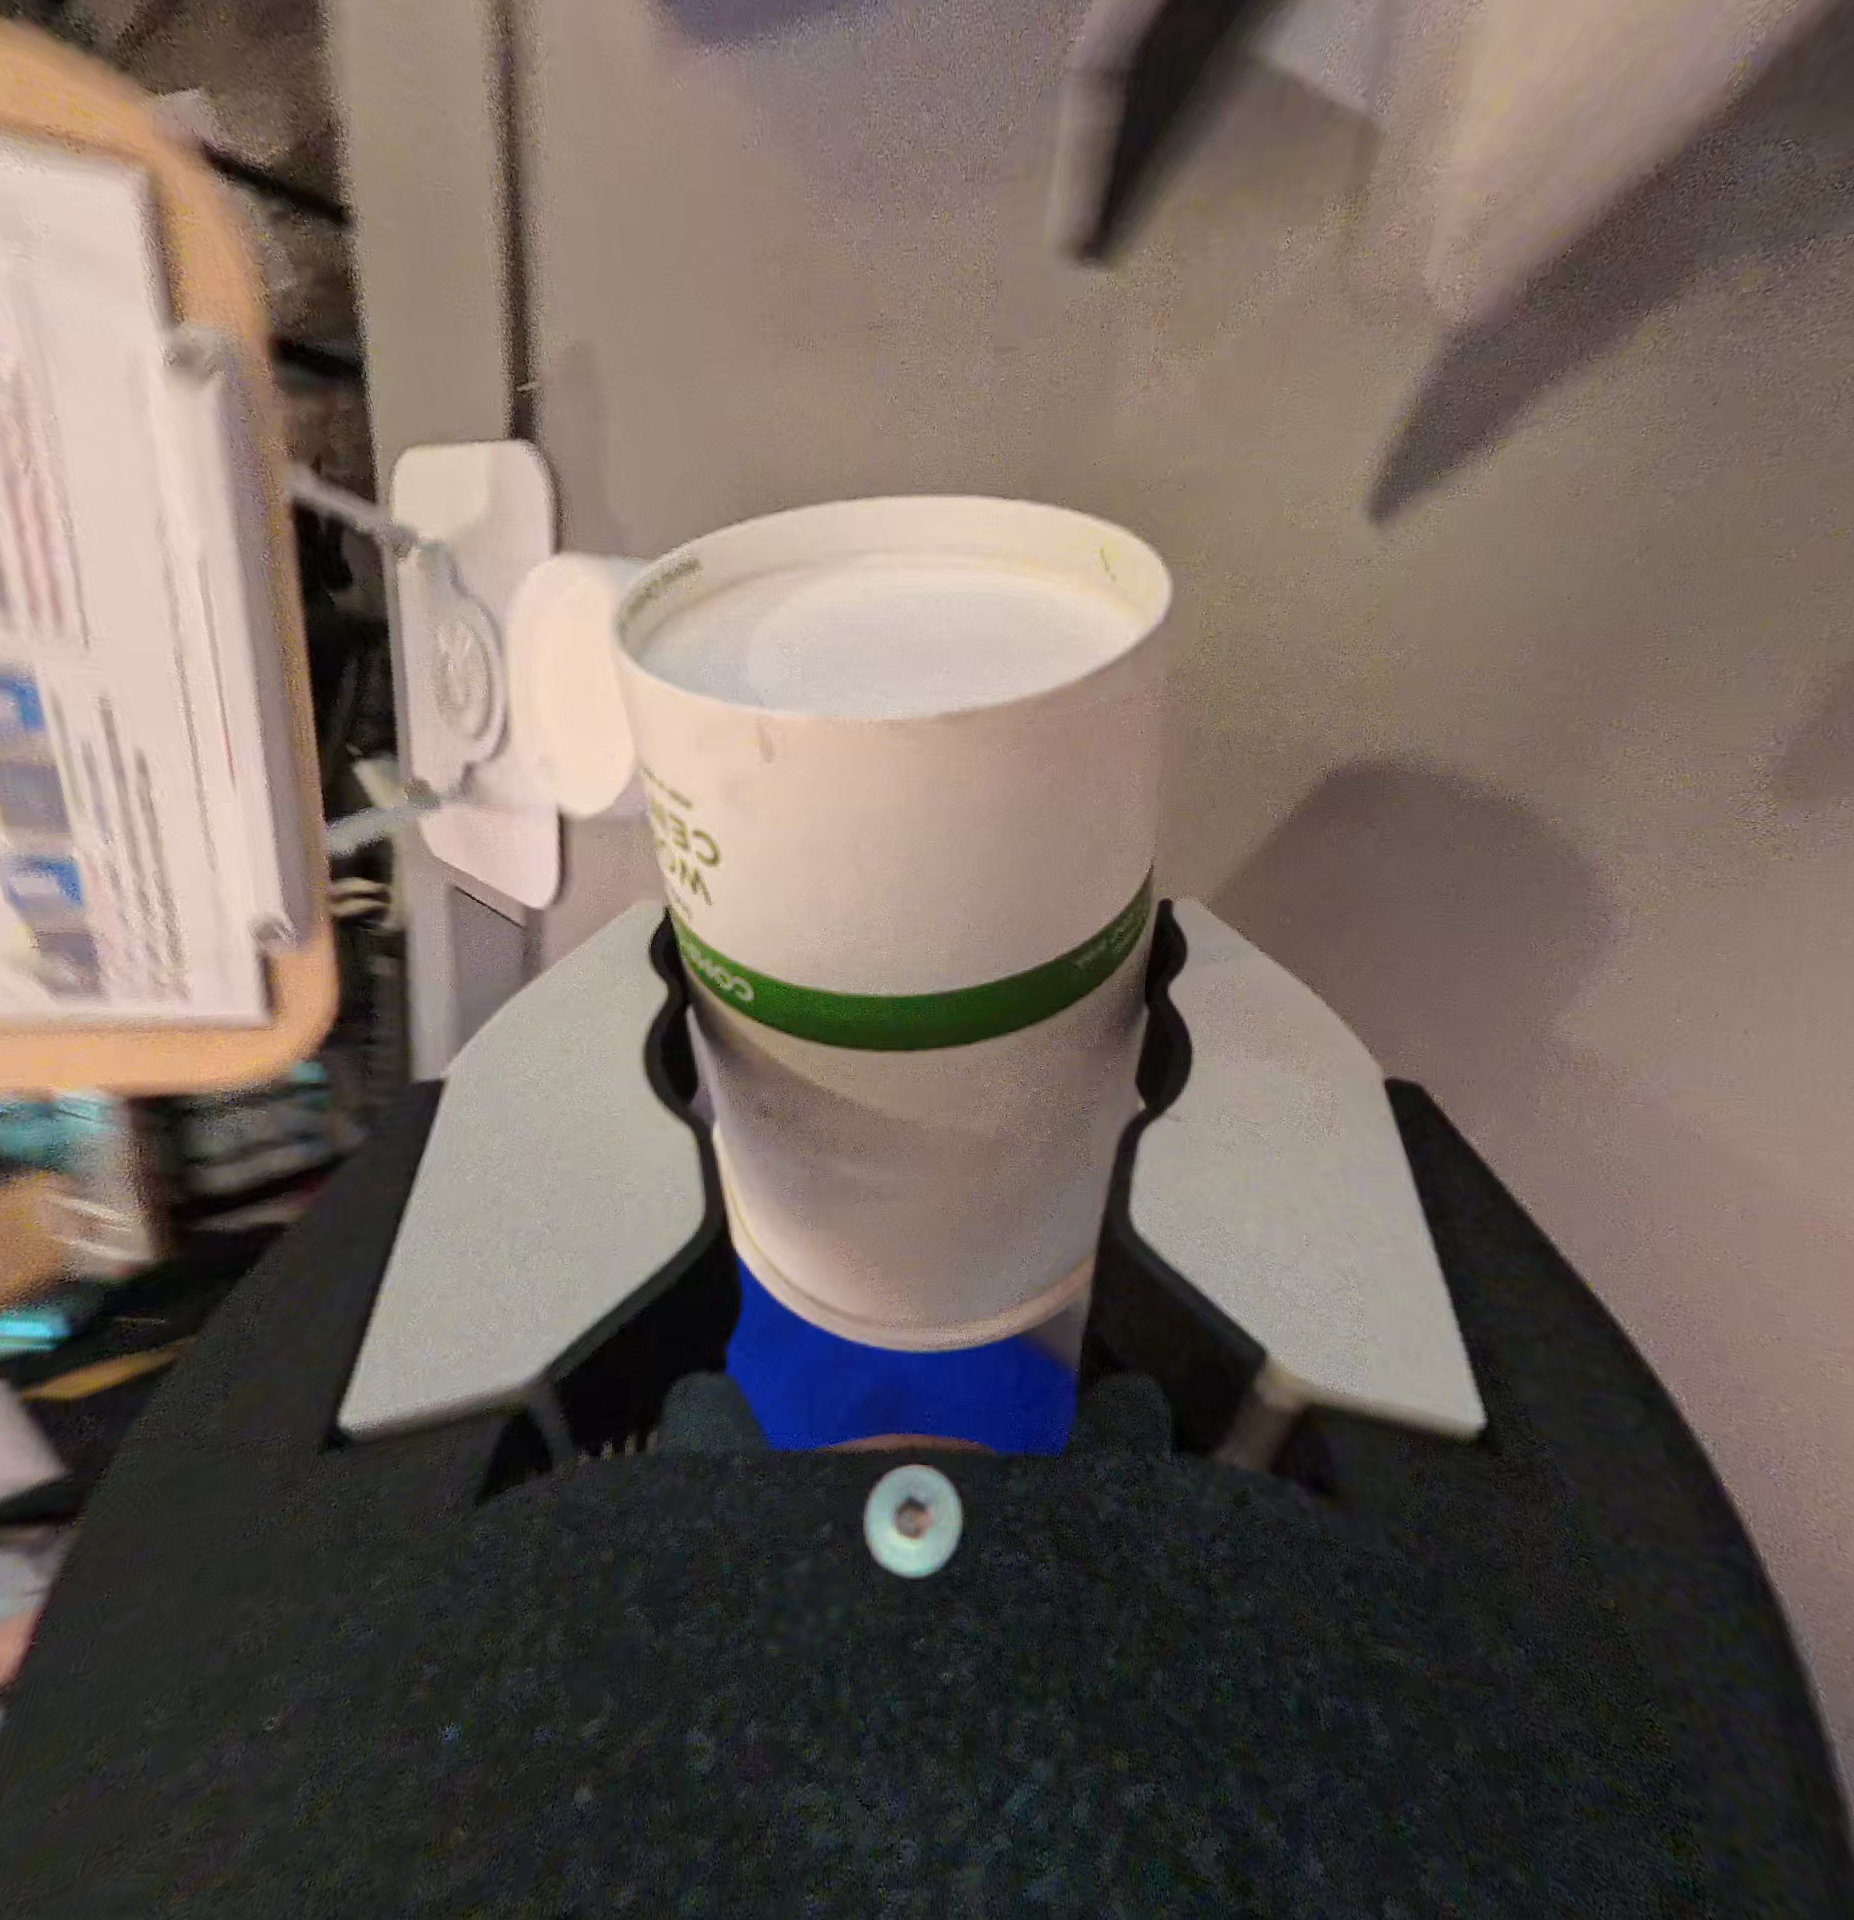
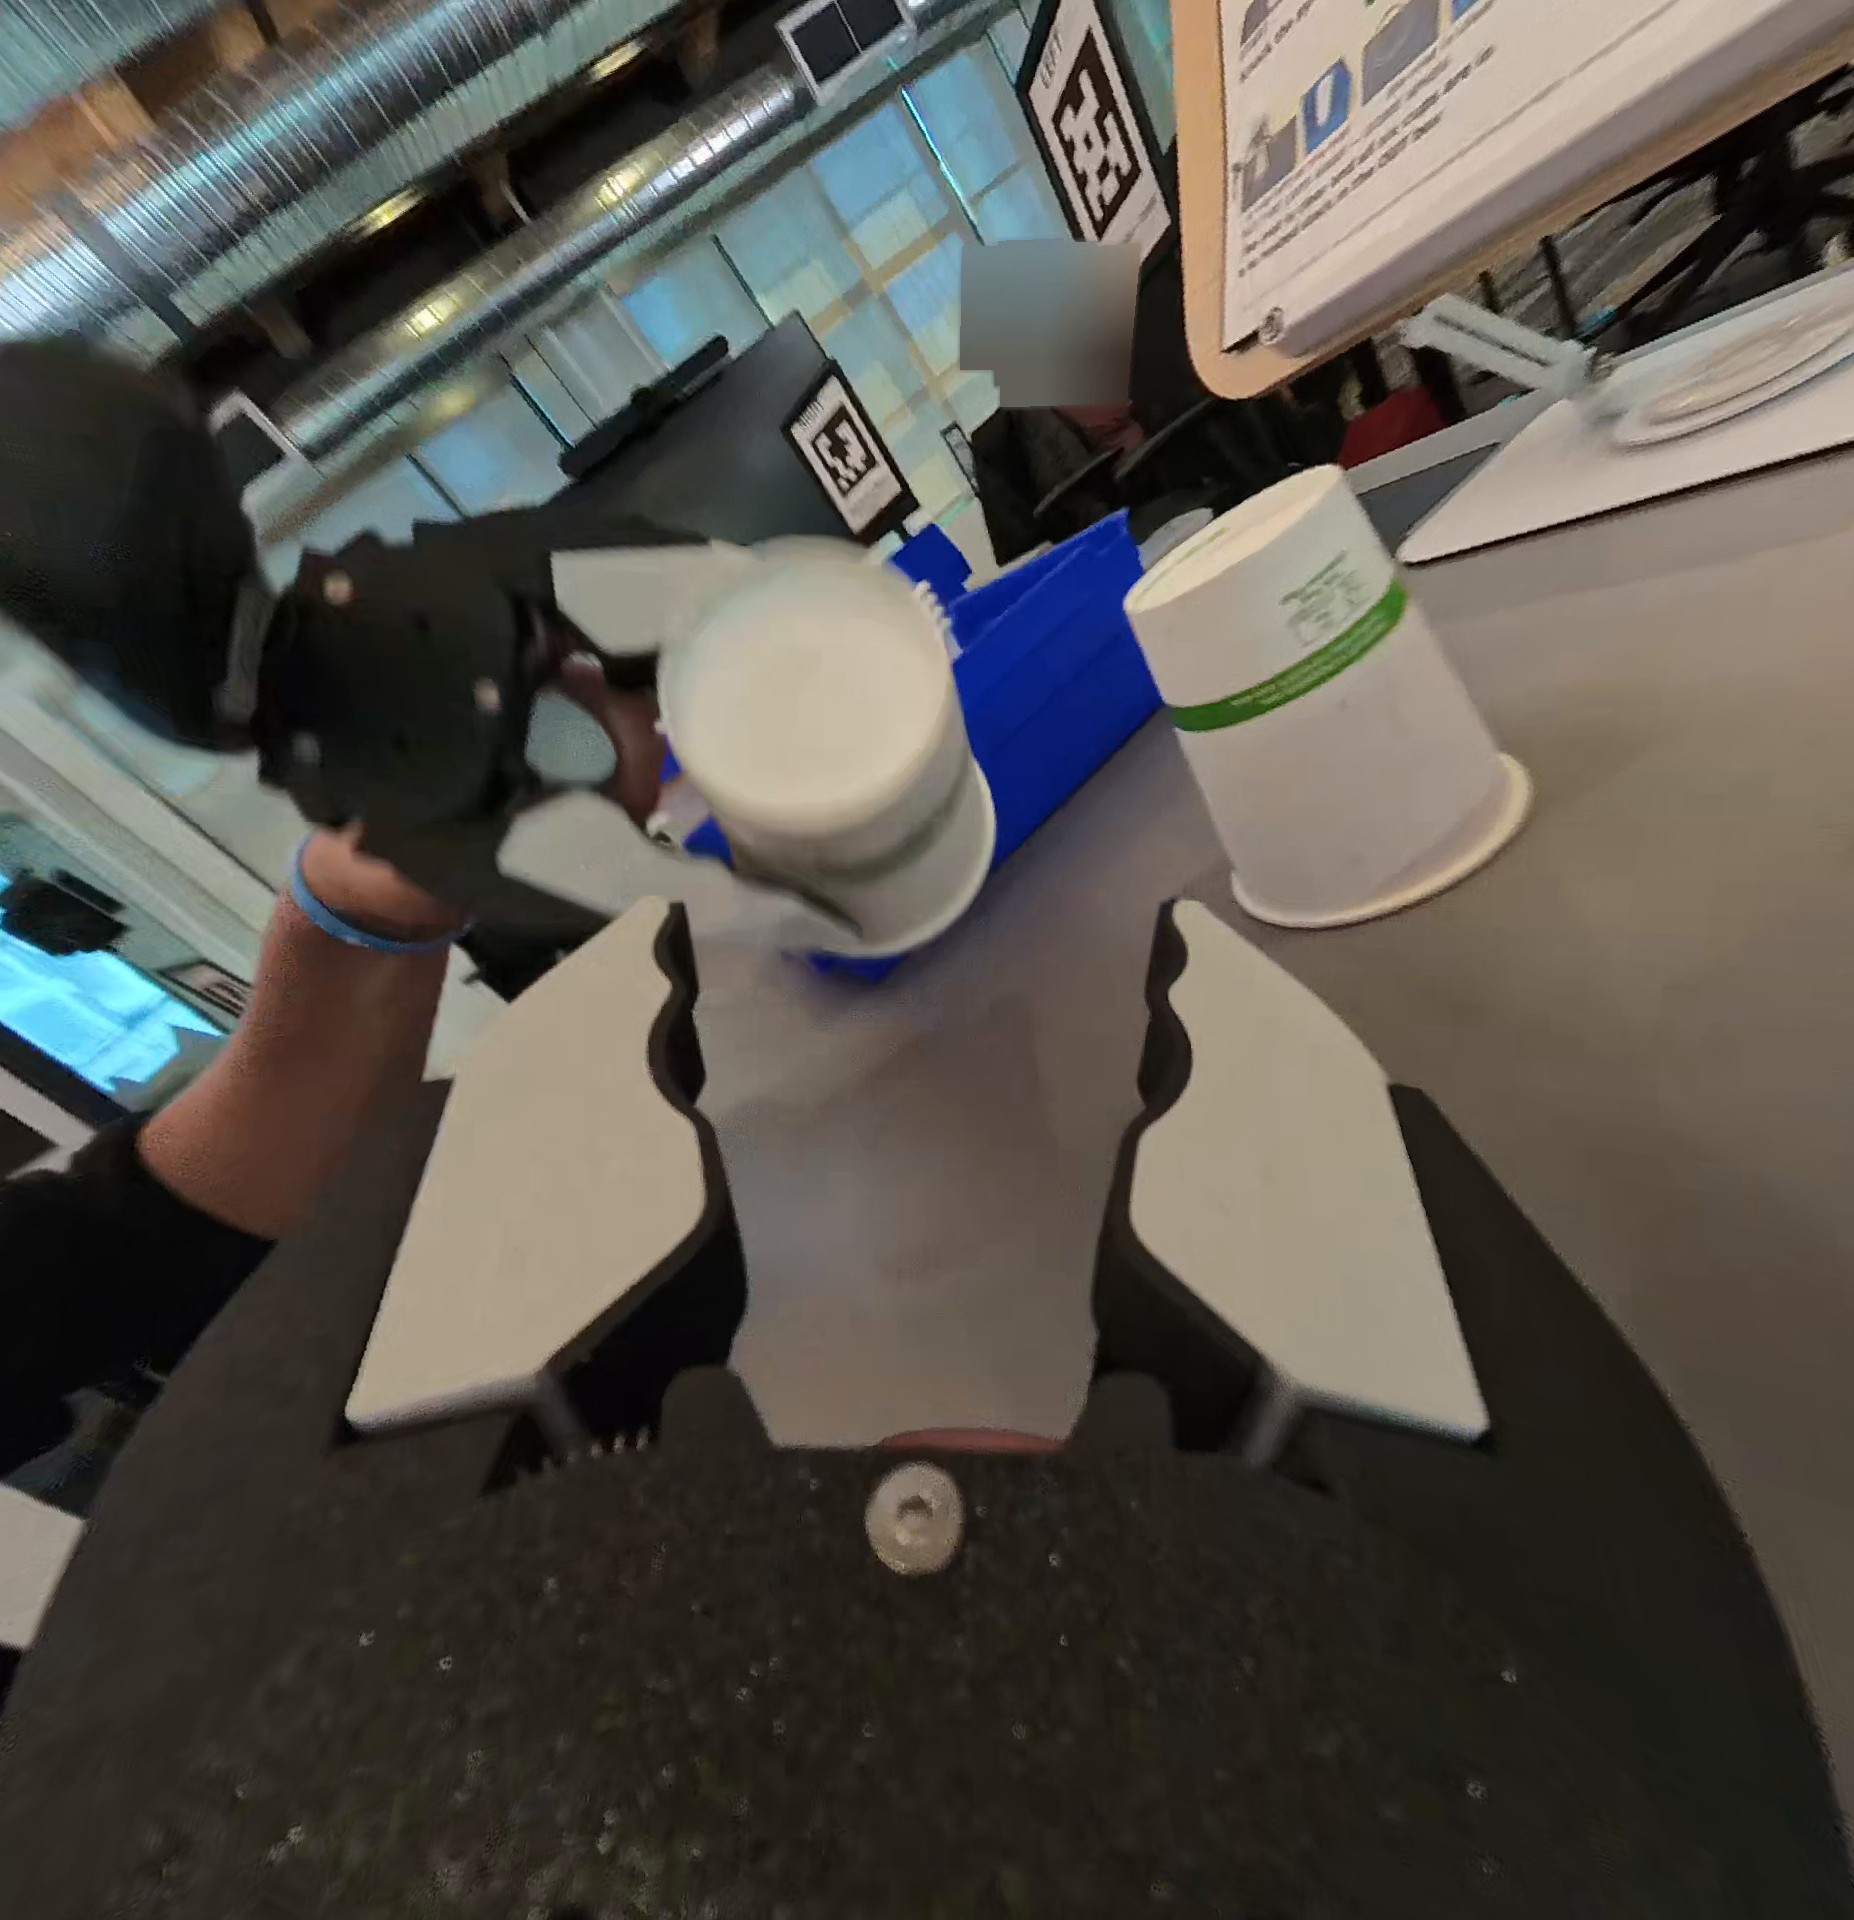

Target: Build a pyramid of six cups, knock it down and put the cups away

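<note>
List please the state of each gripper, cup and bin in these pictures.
Left gripper: shut on held cup.
Held cup: off the table, bottom toward the right gripper; looks like nested cups.
Right gripper: open, empty.
Table cup: upside down on the table.
Blue bin: on the table; inside hidden.
</note>
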Action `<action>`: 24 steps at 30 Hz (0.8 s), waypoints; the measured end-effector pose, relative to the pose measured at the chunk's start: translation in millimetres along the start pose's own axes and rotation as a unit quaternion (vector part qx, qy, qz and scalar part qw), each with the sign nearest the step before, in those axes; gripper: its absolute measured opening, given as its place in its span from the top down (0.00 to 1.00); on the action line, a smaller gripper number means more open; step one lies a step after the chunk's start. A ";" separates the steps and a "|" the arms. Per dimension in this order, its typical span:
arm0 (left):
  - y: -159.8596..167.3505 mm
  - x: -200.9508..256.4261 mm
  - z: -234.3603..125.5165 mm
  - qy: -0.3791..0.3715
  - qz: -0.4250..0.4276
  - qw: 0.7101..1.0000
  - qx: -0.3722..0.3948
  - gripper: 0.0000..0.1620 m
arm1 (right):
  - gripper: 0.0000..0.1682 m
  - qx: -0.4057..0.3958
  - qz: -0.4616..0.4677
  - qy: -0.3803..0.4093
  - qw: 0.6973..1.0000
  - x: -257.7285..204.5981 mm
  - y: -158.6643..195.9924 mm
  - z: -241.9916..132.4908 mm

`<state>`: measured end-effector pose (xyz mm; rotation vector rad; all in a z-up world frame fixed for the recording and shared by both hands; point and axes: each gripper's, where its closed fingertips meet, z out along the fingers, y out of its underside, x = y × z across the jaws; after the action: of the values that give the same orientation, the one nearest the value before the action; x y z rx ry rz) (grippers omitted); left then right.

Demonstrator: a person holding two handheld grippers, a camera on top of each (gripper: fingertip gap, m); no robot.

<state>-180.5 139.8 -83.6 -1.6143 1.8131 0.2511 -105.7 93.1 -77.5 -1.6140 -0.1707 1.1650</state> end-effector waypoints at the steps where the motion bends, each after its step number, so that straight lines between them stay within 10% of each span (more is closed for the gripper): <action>1: 0.5 -12.2 -1.5 -0.003 -0.081 0.996 0.040 0.48 | 0.51 -0.007 -0.014 0.010 1.000 2.2 2.9 -3.1; 5: 24.2 -71.3 -3.3 -0.063 -0.394 0.904 0.156 0.48 | 0.53 -0.042 -0.061 0.011 0.997 -6.6 16.7 1.2; 10: 65.2 -104.4 25.7 -0.121 -0.536 0.818 0.171 0.48 | 0.56 -0.074 -0.079 -0.007 0.994 -17.9 34.5 9.3; 24: 86.6 -81.8 108.5 -0.129 -0.549 0.822 0.071 0.48 | 0.60 -0.080 -0.071 -0.014 0.994 -18.2 33.5 4.9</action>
<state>-223.0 284.4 -140.7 -2.1011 0.4780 -0.1922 -133.1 71.4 -93.5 -1.6954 -0.3988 1.0869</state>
